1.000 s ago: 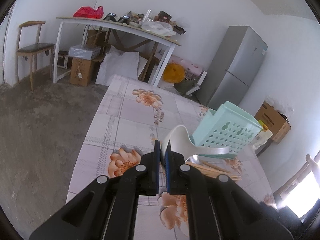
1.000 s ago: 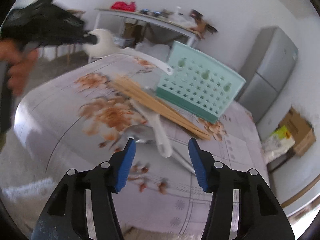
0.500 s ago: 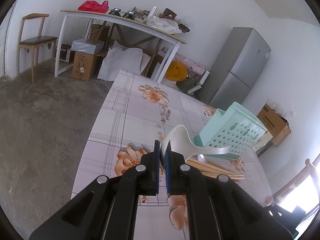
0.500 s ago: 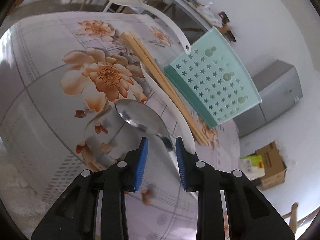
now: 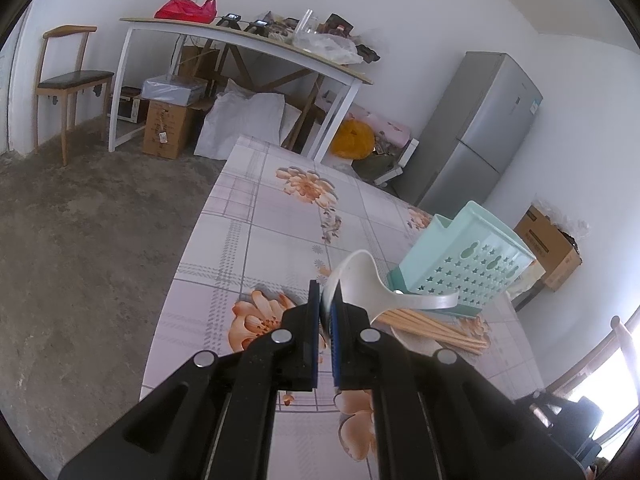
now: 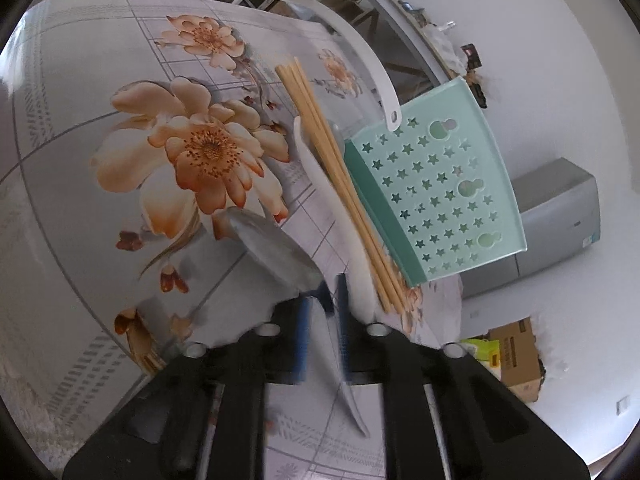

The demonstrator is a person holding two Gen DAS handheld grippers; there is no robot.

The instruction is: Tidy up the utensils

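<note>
Your right gripper is closing on the steel spoon — pinch its neck squarely; left gripper clenches the white plastic ladle.

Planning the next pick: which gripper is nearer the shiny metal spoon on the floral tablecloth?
Right. The right gripper is closing around the metal spoon's handle; the left gripper holds the white plastic ladle aloft, apart.

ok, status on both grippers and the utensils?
Left gripper shut on white ladle, held up. Right gripper closing, metal spoon handle between its jaws. Chopsticks and white spoon on table, against green basket.
</note>
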